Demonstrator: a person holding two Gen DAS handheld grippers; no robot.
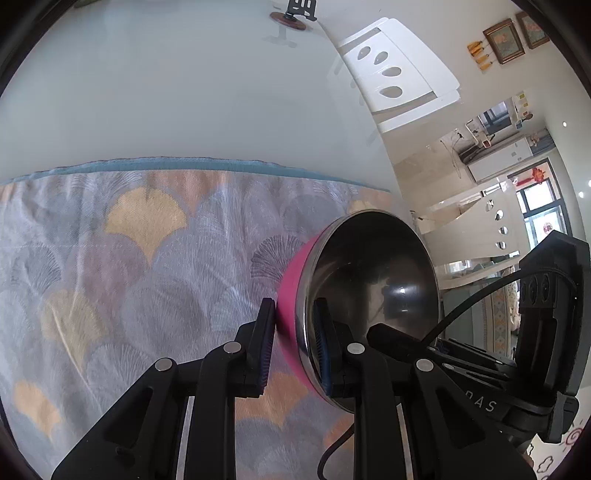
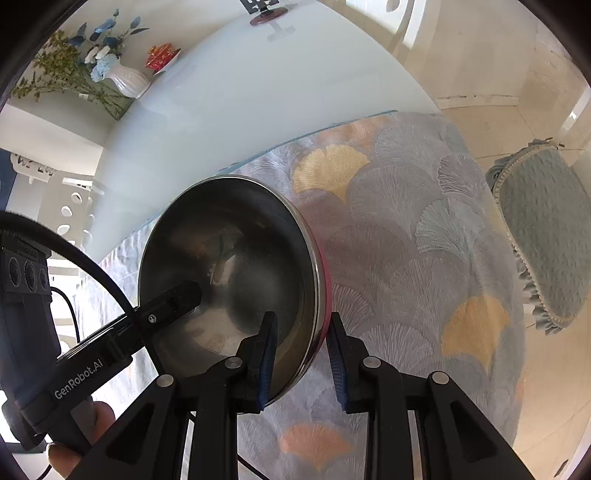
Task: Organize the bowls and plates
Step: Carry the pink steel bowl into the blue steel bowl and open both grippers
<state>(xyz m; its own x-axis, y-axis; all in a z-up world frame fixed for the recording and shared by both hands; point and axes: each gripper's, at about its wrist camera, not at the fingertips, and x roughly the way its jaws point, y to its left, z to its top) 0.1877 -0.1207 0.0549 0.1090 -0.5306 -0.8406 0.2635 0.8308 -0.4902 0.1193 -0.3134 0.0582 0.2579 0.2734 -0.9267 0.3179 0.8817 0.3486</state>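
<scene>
A bowl with a pink outside and a shiny steel inside (image 1: 369,288) is held tilted on its side above the patterned cloth (image 1: 129,277). My left gripper (image 1: 293,347) is shut on its rim, one finger on the pink wall, one inside. The right gripper's finger (image 1: 399,338) reaches into the bowl from the right. In the right wrist view the same bowl (image 2: 229,266) stands on edge. My right gripper (image 2: 301,362) straddles its rim with a small gap on the outer side. The left gripper's finger (image 2: 173,301) pokes into the bowl.
The cloth (image 2: 406,240) covers the near part of a white table (image 1: 184,92). A small dark stand (image 1: 299,11) sits at the far edge. A white chair (image 1: 399,74) stands beyond. A vase of flowers (image 2: 125,81) and a blue-cushioned seat (image 2: 546,236) flank the table.
</scene>
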